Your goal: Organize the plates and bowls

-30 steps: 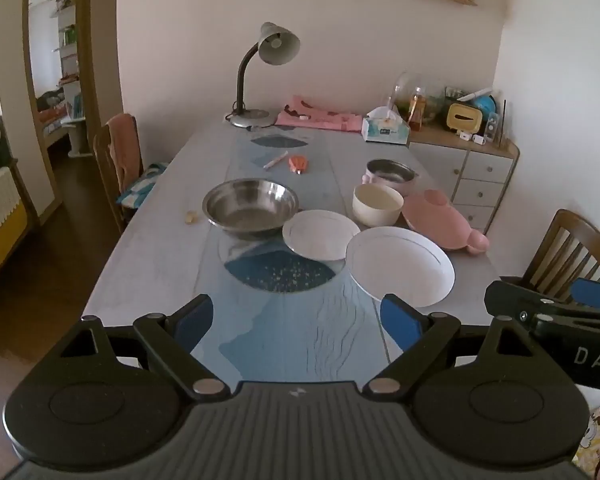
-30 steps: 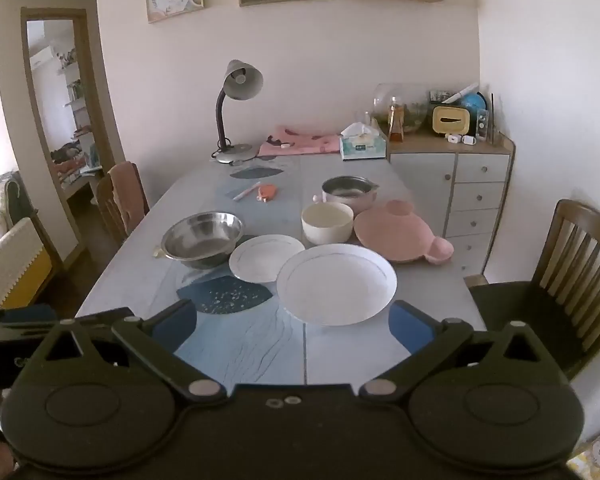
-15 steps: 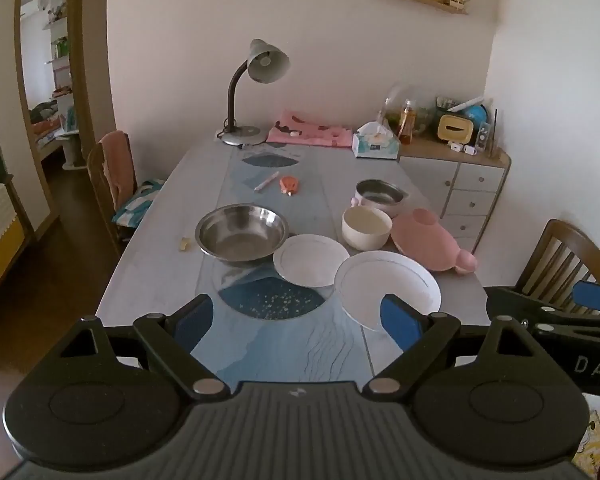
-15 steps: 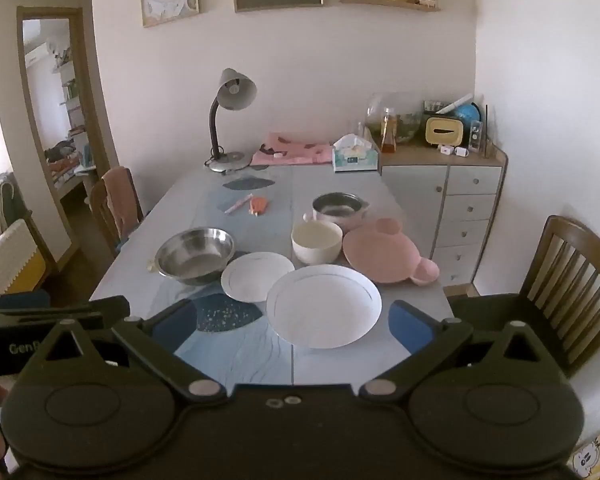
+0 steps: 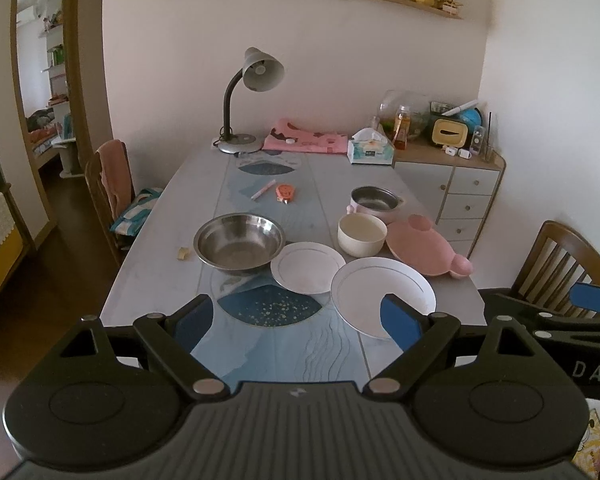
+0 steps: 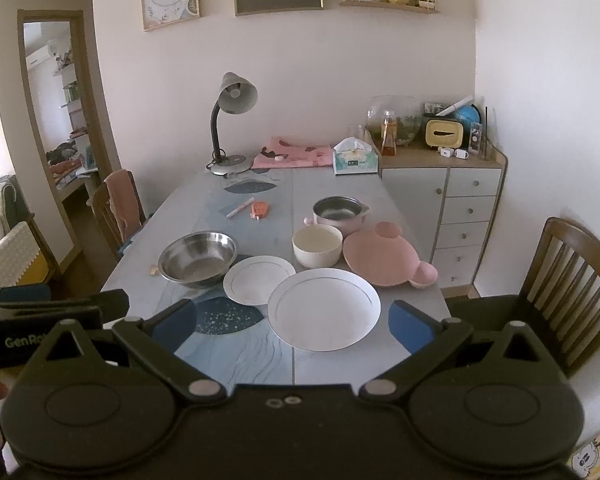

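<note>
The left gripper [image 5: 298, 322] stands with its jaws wide apart, its blue pads [image 5: 400, 318] clear of everything and nothing between them; it hangs above the near end of the table [image 5: 148, 264]. The right gripper [image 6: 294, 322] is just as widely spread and empty, held beside the left one over the same table end. In the left wrist view the right gripper shows at the right edge; in the right wrist view the left one shows at the left edge.

Nearest the tongs lies the large white plate [image 6: 324, 310], flat on the table close to the near edge. Just beyond it to the left sits the small white plate [image 6: 259, 280]; whether their rims touch or overlap cannot be told. Left of the small plate stands the steel bowl [image 6: 197, 259], upright and empty, with a small tan scrap [image 5: 183, 254] beside it on the table. Behind the large plate stands the cream bowl [image 6: 317, 245], and just to its right lies the pink bear-shaped plate [image 6: 382, 258]. Behind the cream bowl sits a small pink pot with a steel inside [image 6: 340, 212].

Further up the table lie a pink pen [image 6: 240, 207] and an orange gadget [image 6: 260, 210]. At the far end stand a grey desk lamp [image 6: 230, 128], a folded pink cloth [image 6: 292, 158] and a tissue box [image 6: 355, 160]. A drawer cabinet [image 6: 466, 216] stands to the right of the table, with wooden chairs [image 6: 572, 280] at either side.
</note>
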Tool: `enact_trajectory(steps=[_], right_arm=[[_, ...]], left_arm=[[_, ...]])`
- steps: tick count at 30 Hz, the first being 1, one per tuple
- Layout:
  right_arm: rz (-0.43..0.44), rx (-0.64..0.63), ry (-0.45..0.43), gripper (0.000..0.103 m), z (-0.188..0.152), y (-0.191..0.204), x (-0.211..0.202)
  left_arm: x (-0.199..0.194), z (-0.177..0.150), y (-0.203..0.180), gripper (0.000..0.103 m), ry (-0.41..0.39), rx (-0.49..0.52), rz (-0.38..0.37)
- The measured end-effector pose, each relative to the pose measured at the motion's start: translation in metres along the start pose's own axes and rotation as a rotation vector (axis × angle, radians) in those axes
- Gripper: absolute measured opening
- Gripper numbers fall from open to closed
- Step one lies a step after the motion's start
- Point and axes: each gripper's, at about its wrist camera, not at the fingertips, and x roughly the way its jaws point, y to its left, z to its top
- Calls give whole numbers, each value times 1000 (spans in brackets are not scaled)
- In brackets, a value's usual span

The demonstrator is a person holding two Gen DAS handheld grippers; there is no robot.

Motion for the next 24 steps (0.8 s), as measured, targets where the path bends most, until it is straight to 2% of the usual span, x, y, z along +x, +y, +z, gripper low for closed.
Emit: enact_trajectory(steps=[24], right_arm=[[5, -12, 0, 103, -1, 1, -6]], left_arm=[[-1, 0, -2, 91, 6, -2, 0]])
